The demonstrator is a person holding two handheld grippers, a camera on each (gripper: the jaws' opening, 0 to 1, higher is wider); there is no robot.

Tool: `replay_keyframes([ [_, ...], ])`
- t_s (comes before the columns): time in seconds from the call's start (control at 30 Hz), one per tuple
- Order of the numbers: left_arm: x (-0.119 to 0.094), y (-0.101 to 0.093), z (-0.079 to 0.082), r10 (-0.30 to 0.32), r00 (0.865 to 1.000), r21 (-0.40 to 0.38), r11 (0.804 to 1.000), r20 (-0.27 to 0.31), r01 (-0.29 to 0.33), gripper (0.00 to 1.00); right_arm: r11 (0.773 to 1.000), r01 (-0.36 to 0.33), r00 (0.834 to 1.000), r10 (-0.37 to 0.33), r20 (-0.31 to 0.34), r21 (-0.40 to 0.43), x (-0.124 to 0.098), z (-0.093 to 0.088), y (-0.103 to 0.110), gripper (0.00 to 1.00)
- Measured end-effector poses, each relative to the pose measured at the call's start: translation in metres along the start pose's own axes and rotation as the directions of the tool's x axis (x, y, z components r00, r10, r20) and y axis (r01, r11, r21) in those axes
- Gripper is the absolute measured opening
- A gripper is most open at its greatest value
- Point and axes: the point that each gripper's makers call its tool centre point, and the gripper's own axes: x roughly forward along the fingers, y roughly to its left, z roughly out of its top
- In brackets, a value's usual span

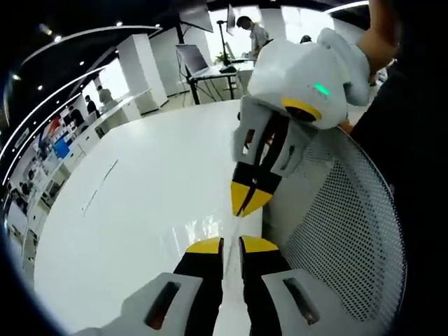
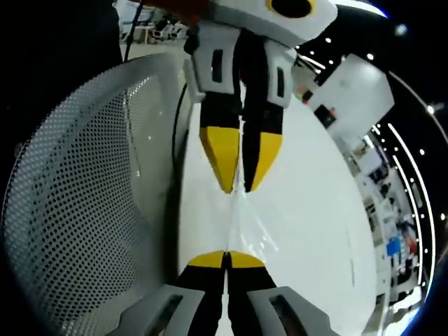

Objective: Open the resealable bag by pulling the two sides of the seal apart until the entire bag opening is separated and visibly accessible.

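A clear, thin resealable bag (image 2: 243, 222) is stretched between my two grippers above the white table (image 2: 308, 210). In the right gripper view my right gripper (image 2: 225, 256) is shut on the bag's near edge. My left gripper (image 2: 240, 187) comes down from the top, shut on the far edge. In the left gripper view my left gripper (image 1: 232, 242) pinches the film at the bottom. My right gripper (image 1: 243, 207) points down at it from the upper right, its yellow tips closed. The bag (image 1: 236, 227) is nearly edge-on there and hard to see. I cannot tell whether the seal is parted.
A white perforated mesh panel (image 1: 350, 224) curves close beside the grippers, also visible as the mesh panel (image 2: 77, 203). The round white table (image 1: 140, 203) spreads to the other side. Desks, a monitor and a person (image 1: 255, 31) stand far behind.
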Motion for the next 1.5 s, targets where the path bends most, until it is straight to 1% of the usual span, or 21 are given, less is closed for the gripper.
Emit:
replay_keyframes([
  [0.03, 0.001, 0.0, -0.001, 0.0, 1.0, -0.002, 1.0, -0.004, 0.0, 0.06, 0.999, 0.025, 1.0, -0.026, -0.014, -0.031, 0.0, -0.002, -0.005, 0.0],
  [0.13, 0.003, 0.001, -0.005, 0.005, 1.0, -0.031, 1.0, -0.012, -0.005, 0.05, 0.998, 0.042, 0.999, -0.043, -0.023, -0.043, -0.001, -0.003, -0.009, 0.0],
  [0.17, 0.003, 0.001, -0.007, 0.003, 1.0, -0.088, 0.996, -0.027, -0.006, 0.04, 0.995, 0.063, 0.997, -0.065, -0.033, -0.074, -0.002, -0.004, -0.015, 0.0],
  [0.2, -0.002, 0.006, 0.001, 0.009, 1.0, -0.182, 0.983, 0.009, -0.008, 0.03, 0.991, 0.063, 0.996, -0.07, -0.055, -0.117, -0.001, -0.006, -0.016, 0.0],
  [0.23, -0.007, 0.02, 0.004, 0.041, 0.999, -0.189, 0.981, -0.016, -0.044, 0.03, 0.987, 0.059, 0.996, -0.068, -0.06, -0.149, 0.0, -0.005, -0.017, 0.0],
  [0.27, -0.005, 0.03, 0.008, 0.05, 0.998, -0.213, 0.975, -0.026, -0.054, 0.03, 0.977, 0.053, 0.995, -0.068, -0.068, -0.205, 0.001, 0.0, -0.017, 0.0],
  [0.3, 0.009, 0.034, 0.011, 0.025, 0.998, -0.22, 0.975, -0.051, -0.035, 0.03, 0.973, 0.049, 0.996, -0.065, -0.061, -0.227, 0.001, 0.004, -0.018, 0.0],
  [0.33, 0.013, 0.033, 0.012, 0.014, 0.998, -0.218, 0.976, -0.054, -0.026, 0.02, 0.971, 0.049, 0.996, -0.064, -0.058, -0.235, 0.001, 0.006, -0.018, 0.0],
  [0.43, 0.019, 0.027, 0.012, -0.023, 0.998, -0.225, 0.974, -0.063, 0.008, 0.03, 0.969, 0.051, 0.996, -0.066, -0.055, -0.242, 0.0, 0.007, -0.019, 0.0],
  [0.47, 0.021, 0.021, 0.012, -0.051, 0.997, -0.231, 0.972, -0.066, 0.035, 0.02, 0.968, 0.05, 0.996, -0.066, -0.054, -0.245, 0.0, 0.008, -0.019, 0.0],
  [0.6, 0.024, 0.021, 0.007, -0.046, 0.995, -0.23, 0.973, -0.09, 0.024, 0.0, 0.964, 0.047, 0.997, -0.063, -0.054, -0.263, -0.001, 0.008, -0.017, 0.0],
  [0.67, 0.024, 0.022, 0.007, -0.052, 0.995, -0.24, 0.97, -0.086, 0.03, 0.0, 0.964, 0.048, 0.997, -0.063, -0.05, -0.26, -0.001, 0.009, -0.017, 0.0],
  [0.8, 0.019, 0.026, 0.019, -0.055, 0.998, -0.305, 0.951, -0.026, 0.045, 0.01, 0.964, 0.052, 0.997, -0.067, -0.047, -0.26, -0.001, 0.01, -0.018, 0.0],
  [0.9, 0.018, 0.025, 0.02, -0.066, 0.997, -0.302, 0.952, -0.032, 0.054, 0.01, 0.963, 0.058, 0.997, -0.072, -0.042, -0.263, -0.001, 0.012, -0.02, 0.0],
  [1.03, 0.02, 0.018, 0.014, -0.099, 0.994, -0.303, 0.95, -0.056, 0.078, 0.01, 0.961, 0.066, 0.996, -0.078, -0.032, -0.269, -0.002, 0.015, -0.022, 0.0],
  [1.17, 0.02, 0.018, 0.011, -0.101, 0.992, -0.303, 0.95, -0.076, 0.074, 0.01, 0.958, 0.064, 0.997, -0.074, -0.026, -0.278, -0.003, 0.017, -0.021, 0.0],
  [1.23, 0.019, 0.019, 0.006, -0.097, 0.99, -0.291, 0.955, -0.104, 0.063, 0.01, 0.957, 0.073, 0.997, -0.08, -0.014, -0.279, -0.003, 0.019, -0.02, 0.0],
  [1.3, 0.018, 0.02, -0.001, -0.097, 0.984, -0.27, 0.961, -0.148, 0.054, 0.01, 0.957, 0.082, 0.996, -0.086, -0.002, -0.278, -0.004, 0.021, -0.02, 0.0],
  [1.33, 0.018, 0.021, -0.003, -0.091, 0.983, -0.251, 0.967, -0.162, 0.048, 0.01, 0.958, 0.086, 0.996, -0.089, 0.004, -0.275, -0.004, 0.022, -0.02, 0.0],
  [1.37, 0.019, 0.021, -0.004, -0.09, 0.982, -0.25, 0.967, -0.165, 0.047, 0.0, 0.957, 0.088, 0.996, -0.09, 0.006, -0.275, -0.005, 0.023, -0.019, 0.0],
  [1.5, 0.02, 0.017, -0.01, -0.126, 0.976, -0.307, 0.949, -0.179, 0.067, 0.0, 0.956, 0.09, 0.996, -0.091, 0.011, -0.279, -0.005, 0.024, -0.019, 0.0],
])
